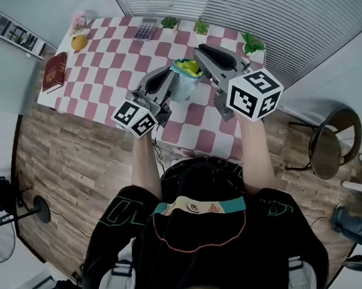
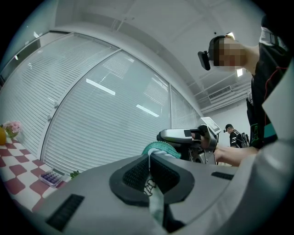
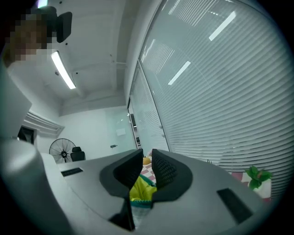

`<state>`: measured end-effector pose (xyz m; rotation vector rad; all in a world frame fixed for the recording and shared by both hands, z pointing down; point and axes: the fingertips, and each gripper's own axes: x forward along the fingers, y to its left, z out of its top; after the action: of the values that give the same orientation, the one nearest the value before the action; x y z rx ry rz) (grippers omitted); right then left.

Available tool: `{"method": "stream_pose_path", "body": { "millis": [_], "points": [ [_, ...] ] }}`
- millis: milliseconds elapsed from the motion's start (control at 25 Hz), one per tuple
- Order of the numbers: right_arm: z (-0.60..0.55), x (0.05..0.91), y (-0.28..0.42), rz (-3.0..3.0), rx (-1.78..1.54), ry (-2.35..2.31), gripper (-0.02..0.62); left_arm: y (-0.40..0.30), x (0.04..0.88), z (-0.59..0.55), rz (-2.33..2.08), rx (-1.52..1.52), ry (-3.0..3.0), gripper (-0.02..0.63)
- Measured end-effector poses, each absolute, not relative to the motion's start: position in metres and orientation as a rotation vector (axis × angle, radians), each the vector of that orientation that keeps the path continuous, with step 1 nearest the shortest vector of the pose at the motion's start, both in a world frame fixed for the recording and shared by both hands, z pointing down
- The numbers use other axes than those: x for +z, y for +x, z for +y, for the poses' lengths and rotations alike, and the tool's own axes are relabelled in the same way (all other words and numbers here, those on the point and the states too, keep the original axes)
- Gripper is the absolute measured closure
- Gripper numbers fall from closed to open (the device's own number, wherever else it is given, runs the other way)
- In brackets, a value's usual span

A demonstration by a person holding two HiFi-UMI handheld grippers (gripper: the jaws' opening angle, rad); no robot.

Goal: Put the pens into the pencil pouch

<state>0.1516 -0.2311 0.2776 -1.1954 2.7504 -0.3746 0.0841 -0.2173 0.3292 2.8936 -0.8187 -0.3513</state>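
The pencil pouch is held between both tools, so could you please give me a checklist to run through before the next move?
1. Left tool gripping the pencil pouch: ok, the fabric edge is pinched between its closed jaws.
2. Right tool gripping the pouch: ok, the yellow lining sits between its narrowly parted jaws.
3. Pouch mouth open: ok, the head view shows the yellow inside facing up between the two tools.
4. Pens located: cannot tell, none can be made out on the checkered table.
5. A tool free to pick up a pen: not ok, both are on the pouch.
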Motion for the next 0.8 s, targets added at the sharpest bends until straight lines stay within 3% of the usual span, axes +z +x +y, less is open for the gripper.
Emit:
{"method": "stream_pose_path", "body": {
  "millis": [800],
  "points": [
    [-0.25, 0.293, 0.196, 2.59, -0.407, -1.442, 0.592, 0.075, 0.319, -0.244, -0.93, -0.333, 2.88, 0.603]
  ]
}}
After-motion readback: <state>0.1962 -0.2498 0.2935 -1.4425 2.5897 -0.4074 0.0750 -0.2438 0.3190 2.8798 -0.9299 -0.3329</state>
